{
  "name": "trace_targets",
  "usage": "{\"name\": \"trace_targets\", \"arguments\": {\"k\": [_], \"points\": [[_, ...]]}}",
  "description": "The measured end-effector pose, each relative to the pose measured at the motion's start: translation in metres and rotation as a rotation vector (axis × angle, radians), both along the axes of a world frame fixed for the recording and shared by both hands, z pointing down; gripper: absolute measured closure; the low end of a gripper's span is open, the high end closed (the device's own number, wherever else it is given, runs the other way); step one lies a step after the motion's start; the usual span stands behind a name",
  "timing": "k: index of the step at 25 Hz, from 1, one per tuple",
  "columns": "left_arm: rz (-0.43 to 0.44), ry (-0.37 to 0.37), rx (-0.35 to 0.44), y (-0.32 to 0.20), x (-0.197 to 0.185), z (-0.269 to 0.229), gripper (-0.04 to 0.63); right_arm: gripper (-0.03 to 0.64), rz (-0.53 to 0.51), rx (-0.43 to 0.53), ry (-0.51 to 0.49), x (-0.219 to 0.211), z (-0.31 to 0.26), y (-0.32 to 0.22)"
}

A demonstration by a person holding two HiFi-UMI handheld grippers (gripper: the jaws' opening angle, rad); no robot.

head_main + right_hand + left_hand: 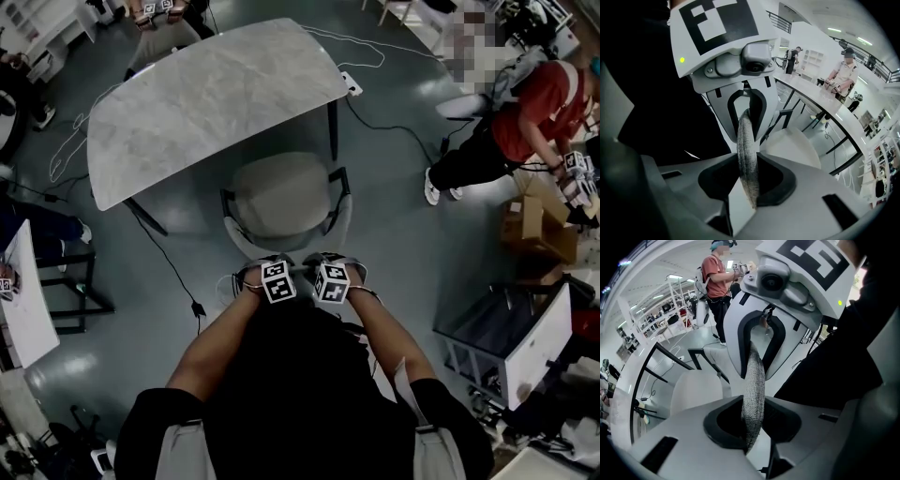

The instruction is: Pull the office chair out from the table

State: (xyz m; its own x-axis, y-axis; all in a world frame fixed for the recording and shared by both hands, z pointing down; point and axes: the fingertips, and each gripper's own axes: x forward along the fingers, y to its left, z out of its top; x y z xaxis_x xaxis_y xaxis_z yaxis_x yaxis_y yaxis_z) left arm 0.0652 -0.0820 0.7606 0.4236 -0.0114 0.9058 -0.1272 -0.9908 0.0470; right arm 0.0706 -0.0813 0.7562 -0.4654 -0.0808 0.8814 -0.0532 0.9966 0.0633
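The office chair (284, 192) sits mid-frame in the head view, with its pale seat just below the marble-patterned counter (206, 103). Whether the seat's front reaches under the counter's near rim is hard to make out. The top of its back is mostly hidden beneath the two marker cubes (277, 281). The left tongs (751, 419) pinch the grey woven backrest edge (754, 376) between dark pads (723, 425). The right tongs (747, 180) clamp the same fabric rim. The person's dark torso (291, 394) fills the bottom of the frame, and the seat covers the chair's base.
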Motion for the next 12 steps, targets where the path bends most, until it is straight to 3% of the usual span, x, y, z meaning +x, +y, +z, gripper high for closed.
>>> {"name": "trace_targets", "arguments": {"k": [12], "points": [[-0.018,-0.011,0.009,0.065,0.011,-0.002,0.500,0.520,-0.027,-0.015,-0.008,0.012,-0.003,0.065]]}}
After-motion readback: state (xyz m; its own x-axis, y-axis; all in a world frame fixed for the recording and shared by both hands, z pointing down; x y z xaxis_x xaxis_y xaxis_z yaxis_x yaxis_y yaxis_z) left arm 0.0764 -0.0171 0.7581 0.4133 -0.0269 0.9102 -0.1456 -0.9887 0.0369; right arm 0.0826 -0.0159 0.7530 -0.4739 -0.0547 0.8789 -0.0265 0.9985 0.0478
